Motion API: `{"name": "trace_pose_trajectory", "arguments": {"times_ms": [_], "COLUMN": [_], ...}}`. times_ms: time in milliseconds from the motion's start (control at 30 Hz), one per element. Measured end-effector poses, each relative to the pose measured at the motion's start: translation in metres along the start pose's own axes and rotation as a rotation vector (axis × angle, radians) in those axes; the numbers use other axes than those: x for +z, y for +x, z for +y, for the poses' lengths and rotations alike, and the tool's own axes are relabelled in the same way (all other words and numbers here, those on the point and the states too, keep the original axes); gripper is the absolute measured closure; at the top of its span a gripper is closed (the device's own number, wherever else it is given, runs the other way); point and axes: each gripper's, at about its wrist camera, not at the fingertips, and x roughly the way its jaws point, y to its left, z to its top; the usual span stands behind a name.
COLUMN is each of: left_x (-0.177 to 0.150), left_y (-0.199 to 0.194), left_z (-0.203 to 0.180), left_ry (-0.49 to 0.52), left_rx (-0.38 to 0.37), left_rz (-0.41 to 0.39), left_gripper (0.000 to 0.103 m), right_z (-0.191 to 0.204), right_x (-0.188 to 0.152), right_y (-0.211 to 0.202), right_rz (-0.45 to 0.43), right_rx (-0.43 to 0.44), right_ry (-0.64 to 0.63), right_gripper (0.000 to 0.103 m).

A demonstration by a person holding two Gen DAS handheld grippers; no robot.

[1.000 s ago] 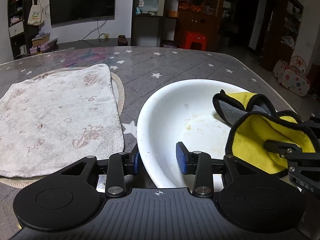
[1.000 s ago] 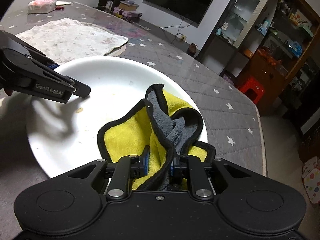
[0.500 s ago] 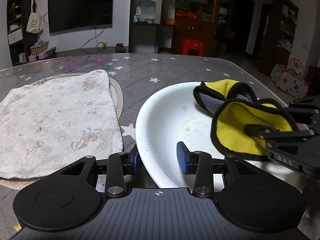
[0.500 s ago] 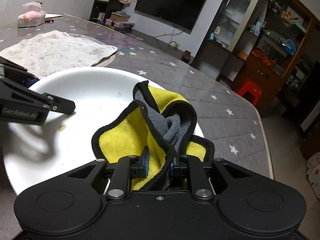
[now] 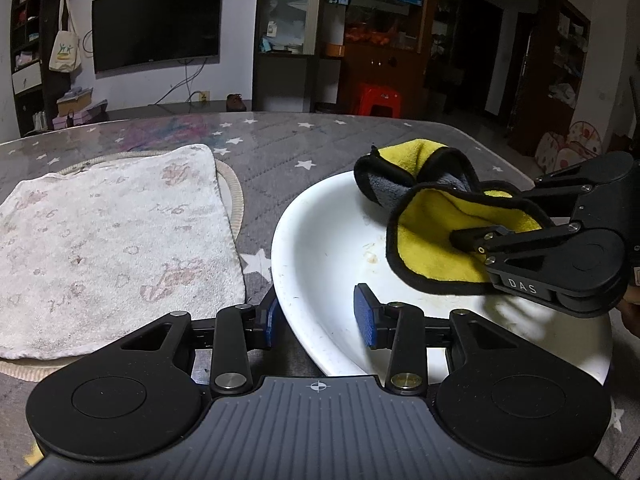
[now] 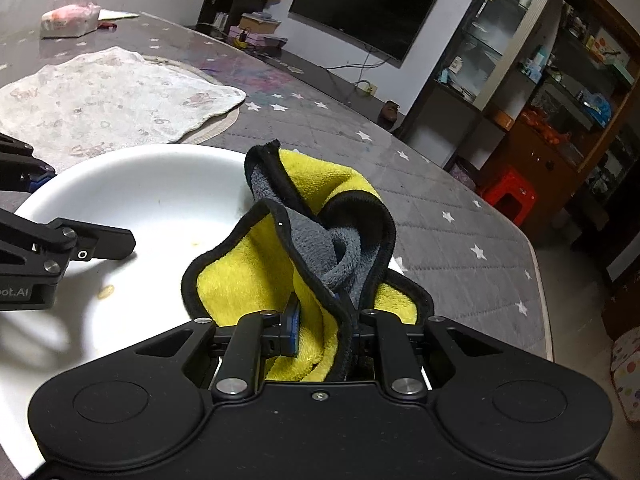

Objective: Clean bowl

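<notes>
Counting what lies within reach: one white bowl (image 5: 320, 256), one yellow and grey cloth (image 6: 256, 276), one pale patterned towel (image 5: 116, 240) over a round woven mat (image 5: 236, 196), all on the star-printed grey bench (image 5: 312, 148). The left gripper (image 5: 316, 320) has its jaws spread wide, straddling the bowl's near rim, one blue pad outside the wall and one inside; whether either pad touches the rim cannot be told. The right gripper (image 6: 324, 320) has its jaws clenched on a fold of the cloth, which bunches ahead of them over the bowl's far side. Two small food bits (image 6: 106, 291) lie on the bowl's inner surface, between the grippers.
</notes>
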Motion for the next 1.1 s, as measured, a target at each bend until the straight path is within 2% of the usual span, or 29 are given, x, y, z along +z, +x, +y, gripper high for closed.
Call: {"name": "trace_pose_trajectory", "arguments": {"times_ms": [433,733,1100], "left_x": [-0.001,-0.001,-0.002], "left_y": [0.001,0.001,0.002], "left_z": [0.000,0.001,-0.004], "left_ry": [0.008,0.003,0.024], "left_rx": [-0.003,-0.014,-0.024], "left_rz": [-0.003,-0.005,-0.002], "left_gripper": [0.061,0.060,0.047], "right_z": [-0.002,0.008,-0.001], "right_x": [-0.019,-0.023,-0.022], "right_y": [-0.029,-0.054,-0.039], "right_rz": [0.059,0.117,0.065], "right_rx": [0.034,0.129,0.095], "right_ry": [0.048,0.044,0.102], "right_gripper": [0.084,0.084,0.084]}}
